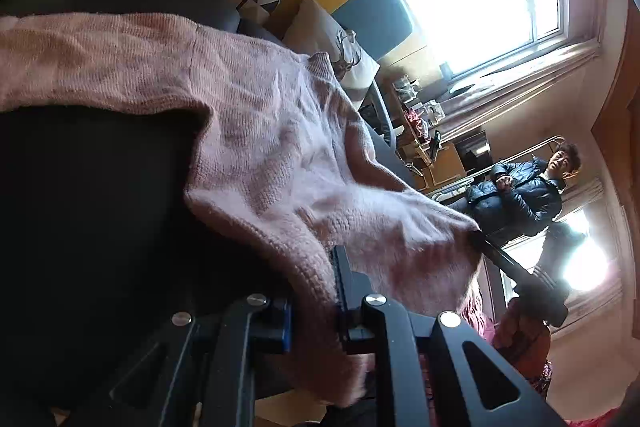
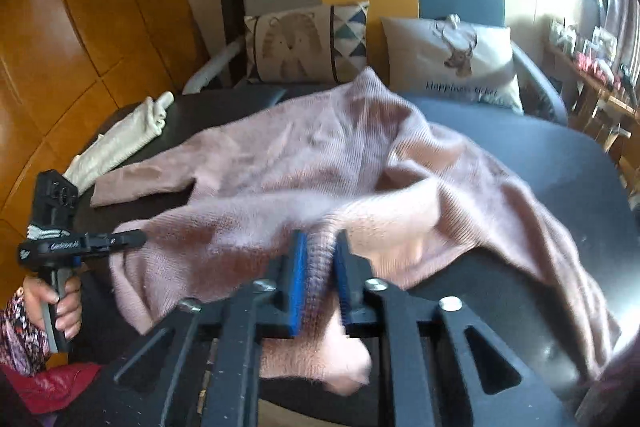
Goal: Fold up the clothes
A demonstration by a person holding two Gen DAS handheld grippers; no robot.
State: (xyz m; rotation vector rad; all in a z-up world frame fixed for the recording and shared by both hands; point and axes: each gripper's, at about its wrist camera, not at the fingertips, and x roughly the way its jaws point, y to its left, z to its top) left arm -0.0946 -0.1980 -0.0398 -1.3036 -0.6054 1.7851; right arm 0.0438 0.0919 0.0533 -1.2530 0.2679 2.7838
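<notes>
A pink knit sweater [image 2: 320, 155] lies spread and rumpled on a dark round table [image 2: 560, 163]; it also shows in the left wrist view [image 1: 256, 131]. My right gripper [image 2: 320, 267] is shut on a fold of the sweater's near edge, cloth bunched between its blue pads. My left gripper [image 1: 316, 307] is shut on the sweater's hem, with cloth draped over its fingers. From the right wrist view the left gripper [image 2: 136, 238] grips the sweater's left edge. One sleeve [image 2: 140, 183] lies flat to the left.
A folded cream garment [image 2: 120, 139] lies at the table's far left. Behind the table stands a sofa with a bear cushion [image 2: 304, 43] and a deer cushion [image 2: 452, 59]. A person in a dark jacket [image 1: 520, 195] stands near the window. Wooden cabinets [image 2: 80, 7] are on the left.
</notes>
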